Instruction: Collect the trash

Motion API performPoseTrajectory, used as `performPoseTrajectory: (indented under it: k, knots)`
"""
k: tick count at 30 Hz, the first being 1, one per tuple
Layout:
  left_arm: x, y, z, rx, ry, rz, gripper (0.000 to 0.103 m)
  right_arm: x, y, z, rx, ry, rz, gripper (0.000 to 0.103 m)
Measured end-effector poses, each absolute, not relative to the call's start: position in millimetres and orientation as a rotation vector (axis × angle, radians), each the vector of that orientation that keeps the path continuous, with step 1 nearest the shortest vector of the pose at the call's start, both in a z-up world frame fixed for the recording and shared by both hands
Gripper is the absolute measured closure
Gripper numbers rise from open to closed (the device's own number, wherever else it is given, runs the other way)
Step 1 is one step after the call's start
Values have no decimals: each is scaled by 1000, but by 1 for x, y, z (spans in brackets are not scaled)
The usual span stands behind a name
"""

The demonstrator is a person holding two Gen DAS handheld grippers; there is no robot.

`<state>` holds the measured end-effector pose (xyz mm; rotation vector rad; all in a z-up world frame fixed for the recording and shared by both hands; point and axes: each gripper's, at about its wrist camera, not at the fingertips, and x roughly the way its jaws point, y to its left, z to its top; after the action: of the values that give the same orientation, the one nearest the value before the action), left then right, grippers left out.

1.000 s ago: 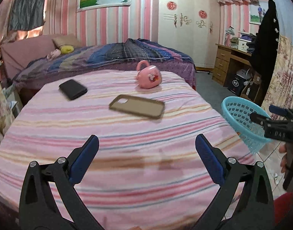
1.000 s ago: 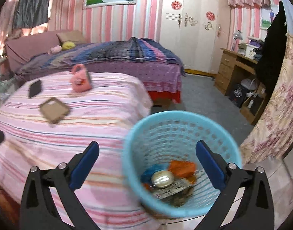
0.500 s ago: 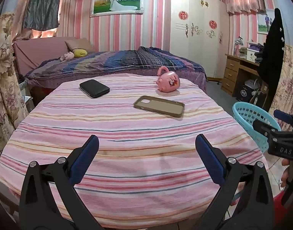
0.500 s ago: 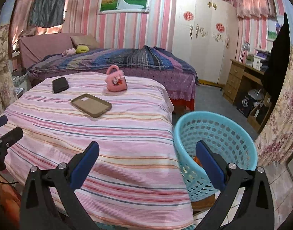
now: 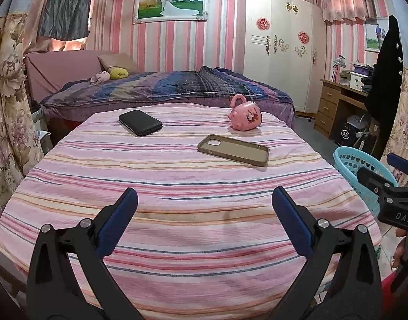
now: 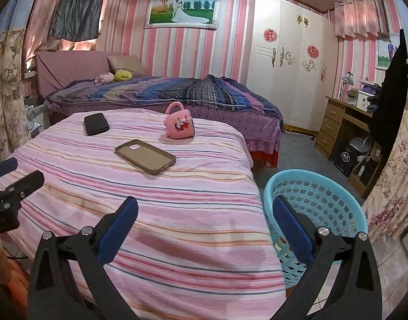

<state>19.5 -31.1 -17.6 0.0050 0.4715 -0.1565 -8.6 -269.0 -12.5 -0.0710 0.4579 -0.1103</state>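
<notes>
Now | left gripper (image 5: 204, 204) agape, empty | right gripper (image 6: 205, 208) agape, empty | basket (image 6: 318, 208) upright, mouth up

On the tabletop (image 5: 193, 213) a phone case (image 5: 233, 150) lies toward the right, with a mug (image 5: 246, 116) on its side at the far right edge behind it. A wallet (image 5: 140, 118) lies at the far left, well apart from both. A basket (image 6: 314, 213) stands on the floor just beside the tabletop's right edge. A bed (image 5: 166, 88) runs behind the tabletop, with pillows (image 5: 116, 66) at its left end. A wardrobe (image 5: 281, 53) stands at the far right, and a desk (image 5: 337, 106) right of it.
</notes>
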Motion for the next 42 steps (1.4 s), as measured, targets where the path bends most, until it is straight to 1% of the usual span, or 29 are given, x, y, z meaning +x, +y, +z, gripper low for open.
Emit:
performPoseTrajectory:
  k: [16, 42]
  knots:
    - [16, -46, -11, 9, 429, -189, 5, -13, -273, -6, -93, 413, -144, 4]
    - [17, -47, -10, 2, 433, -189, 6, -15, -275, 3, -95, 405, -144, 4]
